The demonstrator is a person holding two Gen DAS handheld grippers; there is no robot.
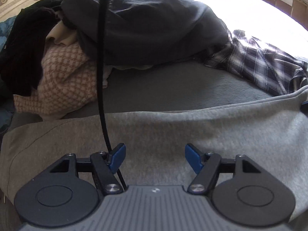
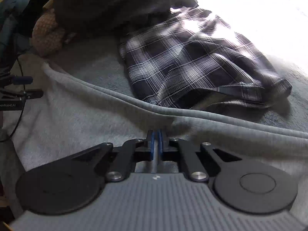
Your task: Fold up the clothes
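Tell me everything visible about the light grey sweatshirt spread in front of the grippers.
The light grey sweatshirt looks like thick, soft fleece knit with a ribbed band along its far edge. It lies spread over the grey blanket, its far edge doubled in two layers in the right wrist view. The right gripper has its jaws shut on a pinch of it near that band. The left gripper is above it, jaws apart. The plaid shirt lies just beyond, apparently touching the edge.

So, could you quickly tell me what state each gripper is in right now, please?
Left gripper: open, jaws spread wide above the grey sweatshirt, holding nothing.
Right gripper: shut on the grey sweatshirt, pinching a fold of it.
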